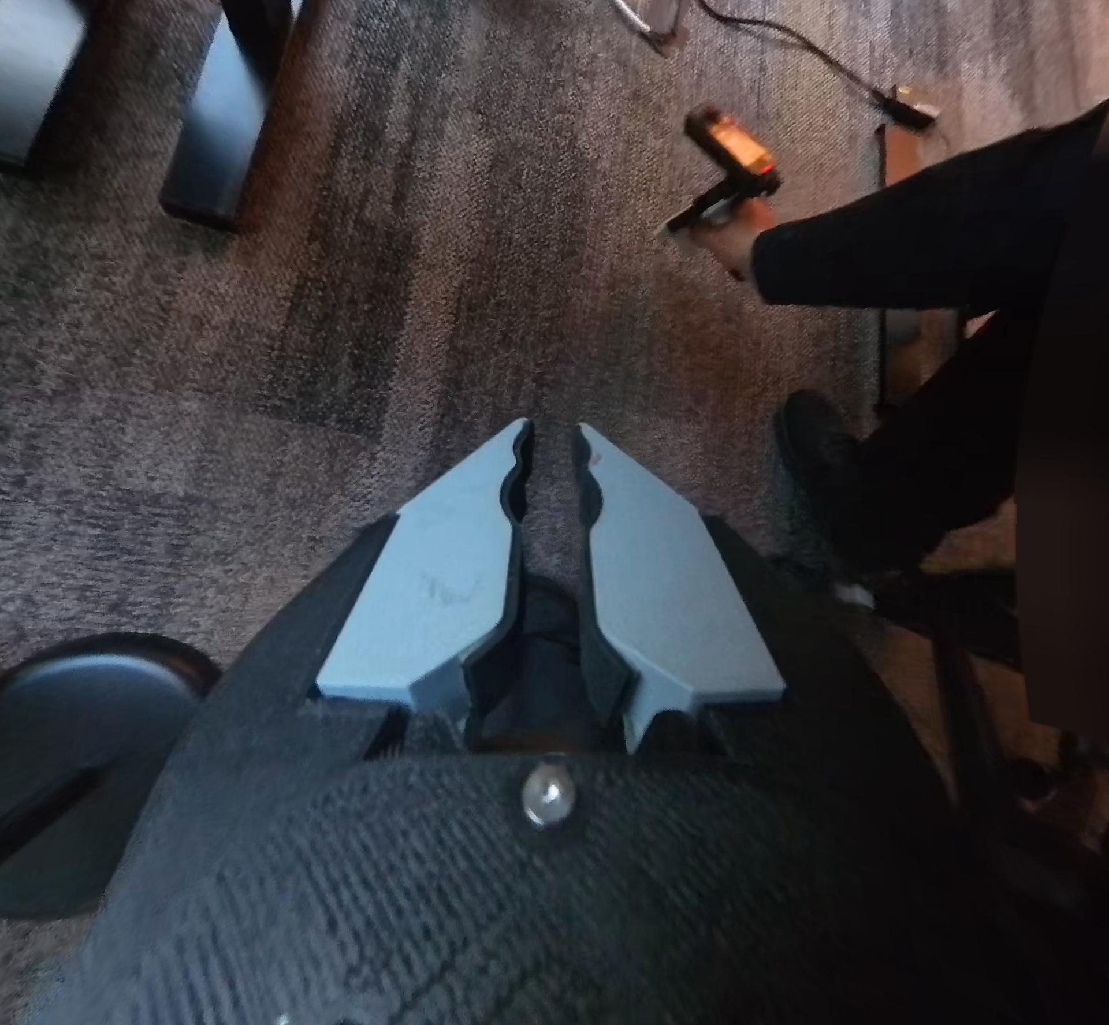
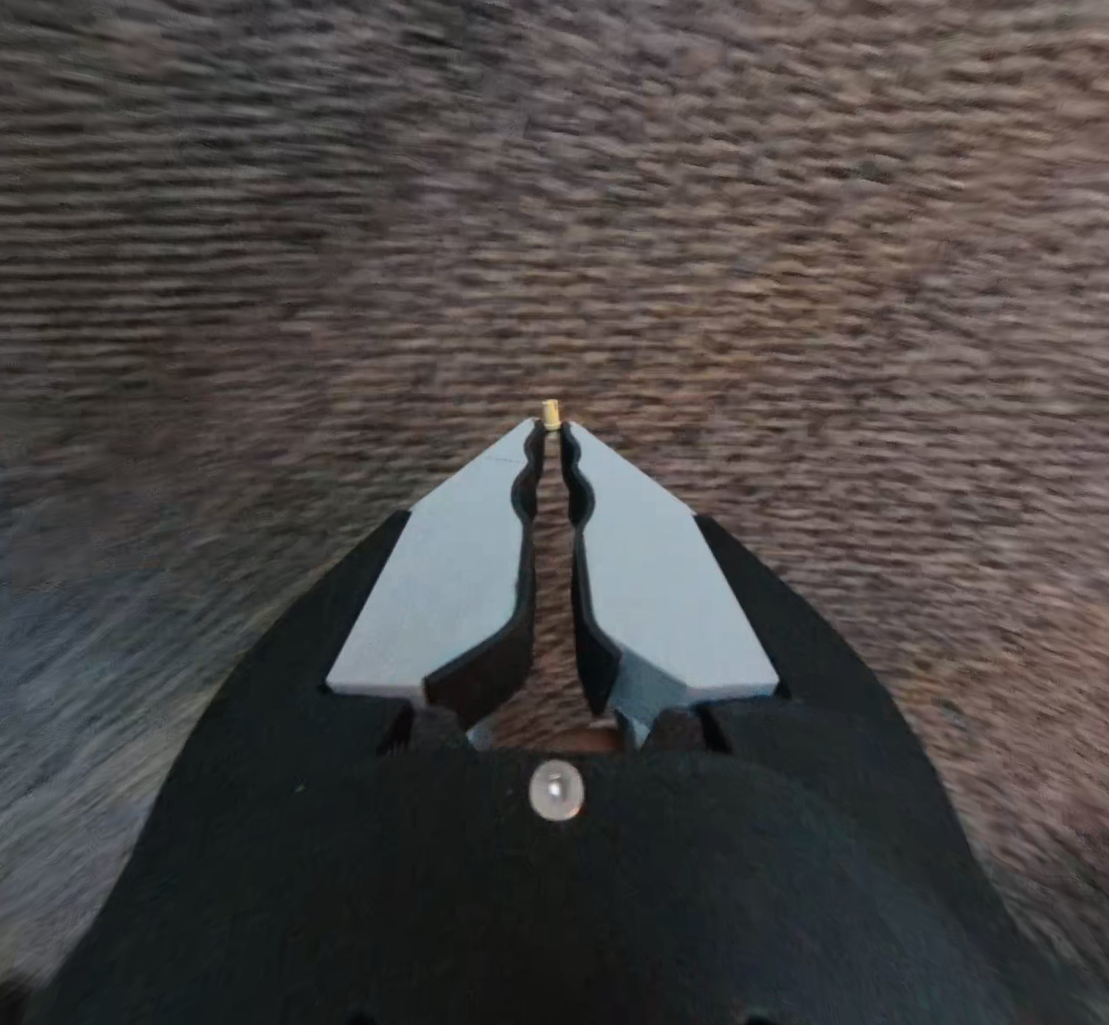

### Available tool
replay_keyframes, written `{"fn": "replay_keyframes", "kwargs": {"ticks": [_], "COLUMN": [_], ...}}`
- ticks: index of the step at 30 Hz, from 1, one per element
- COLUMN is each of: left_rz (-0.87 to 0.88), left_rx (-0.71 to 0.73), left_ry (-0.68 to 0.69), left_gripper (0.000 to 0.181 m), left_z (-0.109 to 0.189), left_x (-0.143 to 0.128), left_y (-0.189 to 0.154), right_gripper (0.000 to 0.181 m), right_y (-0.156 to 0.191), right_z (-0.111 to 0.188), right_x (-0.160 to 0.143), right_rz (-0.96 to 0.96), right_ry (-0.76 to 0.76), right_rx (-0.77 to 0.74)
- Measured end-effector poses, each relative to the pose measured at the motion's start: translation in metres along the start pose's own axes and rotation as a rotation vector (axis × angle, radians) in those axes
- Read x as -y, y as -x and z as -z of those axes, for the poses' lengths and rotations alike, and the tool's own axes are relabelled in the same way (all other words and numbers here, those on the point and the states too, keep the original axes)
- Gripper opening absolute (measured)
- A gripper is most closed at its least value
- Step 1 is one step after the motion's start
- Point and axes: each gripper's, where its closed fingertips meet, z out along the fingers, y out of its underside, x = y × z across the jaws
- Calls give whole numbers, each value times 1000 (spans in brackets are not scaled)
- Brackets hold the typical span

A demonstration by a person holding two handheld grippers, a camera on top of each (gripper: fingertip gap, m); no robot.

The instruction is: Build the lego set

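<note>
**Lego piece pinched above the carpet**

Lego piece [image 2: 550, 414], tiny and yellow, sits clamped at the right gripper's [image 2: 551, 426] tips, over blurred carpet [image 2: 540, 156]. The left gripper [image 1: 553, 432] hangs slightly parted, empty, above the same carpet, near a table leg [image 1: 228, 96]. No readable writing.

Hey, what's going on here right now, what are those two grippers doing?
A person is working with two hand-held grippers over grey carpet. The right gripper pinches a tiny yellow piece at its very fingertips, and the blur suggests it is moving. The left gripper holds nothing, its jaws slightly apart, pointing down at the floor near dark furniture legs and cables. No lego build is visible in either view.
</note>
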Motion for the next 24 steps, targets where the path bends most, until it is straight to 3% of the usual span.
{"fn": "replay_keyframes", "kwargs": {"ticks": [2,4,8,11,14,16,18,20,22,24], "left_rz": [-10,145,151,91,0,-55,-111,-195,-304,-400], "left_rx": [99,52,118,124,140,109,90,56,40,9], "left_ry": [50,89,-60,-147,-159,-178,-190,-159,-127,-142], "left_gripper": [0,0,0,0,1,3,2,2,2,4], "left_z": [-6,-8,-9,-20,-32,-37,-40,-45,-46,-43], "left_x": [-10,-15,35,75,94,105,112,108,101,104], "left_y": [29,48,79,85,82,66,48,21,-10,-46], "right_gripper": [2,2,2,2,2,2,2,2,2,2], "right_y": [46,89,188,281,367,398,392,344,244,119], "right_z": [28,67,180,312,483,605,724,834,929,991], "right_x": [2,-3,-24,-30,-44,-60,-72,-72,-62,-66], "right_rz": [26,115,438,646,801,881,865,776,607,412], "right_ry": [-20,-20,-17,-146,-388,-602,-839,-1068,-1237,-1213], "right_rx": [150,210,235,321,459,496,462,304,-18,-291]}}
